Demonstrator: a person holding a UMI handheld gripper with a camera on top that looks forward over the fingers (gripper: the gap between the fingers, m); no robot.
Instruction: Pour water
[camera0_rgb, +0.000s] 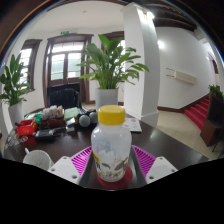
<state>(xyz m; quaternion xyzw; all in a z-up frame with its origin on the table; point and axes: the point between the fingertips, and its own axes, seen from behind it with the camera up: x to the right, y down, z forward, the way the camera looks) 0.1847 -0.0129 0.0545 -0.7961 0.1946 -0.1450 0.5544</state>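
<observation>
A clear plastic bottle (111, 146) with a yellow cap and a red base stands between the two pink pads (144, 158) of my gripper (112, 165). Both pads press against the bottle's sides, so the gripper is shut on it. The bottle is upright and held over the dark table (165, 142). A white cup (38, 160) sits on the table to the left of the fingers.
A cluster of small items (45, 122) lies on the table at the left, with dark round objects (86, 119) behind the bottle. A large potted plant (108, 70) stands beyond the table. Another plant (12, 85) stands by the window at the left.
</observation>
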